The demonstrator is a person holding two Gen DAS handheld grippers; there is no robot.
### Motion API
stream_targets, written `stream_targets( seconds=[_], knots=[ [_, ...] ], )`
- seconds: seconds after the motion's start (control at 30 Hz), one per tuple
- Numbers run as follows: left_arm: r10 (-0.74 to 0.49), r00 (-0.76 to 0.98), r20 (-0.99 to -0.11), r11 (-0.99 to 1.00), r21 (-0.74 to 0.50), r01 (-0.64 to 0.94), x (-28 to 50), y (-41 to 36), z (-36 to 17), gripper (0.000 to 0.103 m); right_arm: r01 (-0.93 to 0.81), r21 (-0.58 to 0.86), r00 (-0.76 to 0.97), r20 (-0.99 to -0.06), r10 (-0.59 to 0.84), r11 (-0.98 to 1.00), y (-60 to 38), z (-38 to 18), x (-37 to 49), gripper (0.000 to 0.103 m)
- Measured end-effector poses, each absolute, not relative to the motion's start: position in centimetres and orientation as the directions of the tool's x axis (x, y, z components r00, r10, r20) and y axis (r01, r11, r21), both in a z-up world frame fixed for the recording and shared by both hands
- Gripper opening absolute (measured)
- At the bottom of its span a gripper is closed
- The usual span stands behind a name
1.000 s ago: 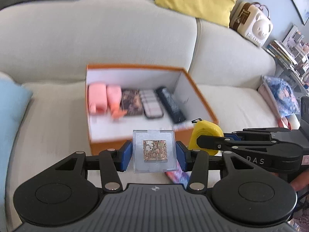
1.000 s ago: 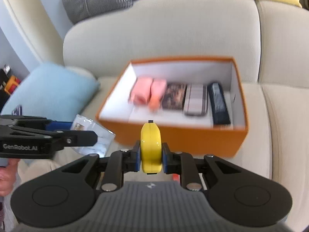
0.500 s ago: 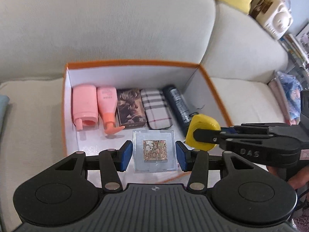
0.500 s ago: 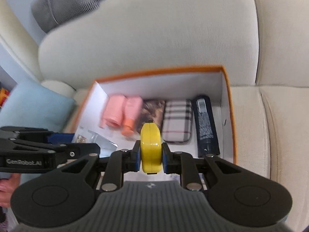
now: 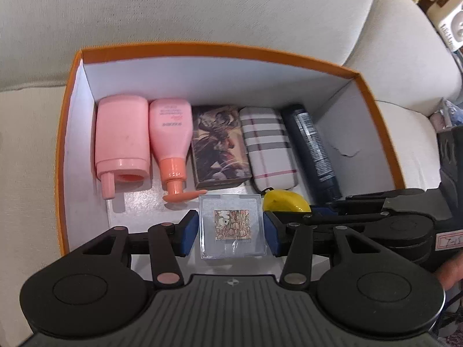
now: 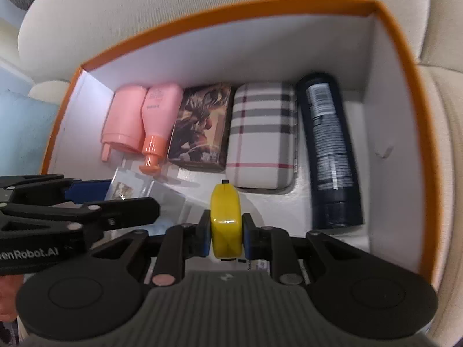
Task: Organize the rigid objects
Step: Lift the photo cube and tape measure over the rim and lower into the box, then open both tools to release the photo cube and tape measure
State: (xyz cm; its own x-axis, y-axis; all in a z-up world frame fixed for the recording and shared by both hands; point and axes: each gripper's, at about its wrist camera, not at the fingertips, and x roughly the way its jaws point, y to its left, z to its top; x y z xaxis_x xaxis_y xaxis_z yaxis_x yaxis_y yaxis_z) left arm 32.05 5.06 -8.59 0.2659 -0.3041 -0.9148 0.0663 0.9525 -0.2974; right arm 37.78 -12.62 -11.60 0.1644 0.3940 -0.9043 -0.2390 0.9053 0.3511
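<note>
left jaws clenched on clear case (image 5: 232,228); right jaws clenched on yellow tape measure (image 6: 225,222).

A cream fabric sofa (image 5: 202,8) carries everything. On its seat cushion, pushed back against the backrest, sits an open orange box (image 5: 220,53) with white inner walls. A light blue cushion (image 6: 26,127) lies on the seat by the box's left side, near the sofa's left end.

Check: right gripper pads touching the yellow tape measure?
Touching. Right wrist view shows the right gripper with both blue pads pressed against the yellow tape measure, no gap either side.
</note>
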Motion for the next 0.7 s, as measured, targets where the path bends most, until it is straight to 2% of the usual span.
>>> stream_targets(
  seconds=[0.07, 0.23, 0.57, 0.7],
  knots=[
    [-0.302, 0.253, -0.919, 0.953, -0.297, 0.058, 32.2, 5.2, -9.0, 0.055, -0.248, 0.339, 0.154, -0.911, 0.382, 0.908, -12.2, -11.7, 38.2, 0.021],
    [-0.295, 0.244, -0.924, 0.955, -0.295, 0.037, 32.6, 5.2, -9.5, 0.055, -0.282, 0.238, 0.172, -0.940, 0.293, 0.929, -11.8, -11.5, 38.3, 0.032],
    [-0.267, 0.238, -0.934, 0.962, -0.272, 0.014, 33.0, 3.8, -10.1, 0.055, -0.294, 0.141, 0.274, -0.935, 0.225, 0.945, -13.3, -9.6, 37.2, 0.033],
    [-0.271, 0.232, -0.934, 0.960, -0.280, -0.005, 33.1, 3.0, -10.7, 0.055, -0.301, 0.147, 0.281, -0.931, 0.234, 0.942, -13.7, -9.2, 36.6, 0.033]
  ],
)
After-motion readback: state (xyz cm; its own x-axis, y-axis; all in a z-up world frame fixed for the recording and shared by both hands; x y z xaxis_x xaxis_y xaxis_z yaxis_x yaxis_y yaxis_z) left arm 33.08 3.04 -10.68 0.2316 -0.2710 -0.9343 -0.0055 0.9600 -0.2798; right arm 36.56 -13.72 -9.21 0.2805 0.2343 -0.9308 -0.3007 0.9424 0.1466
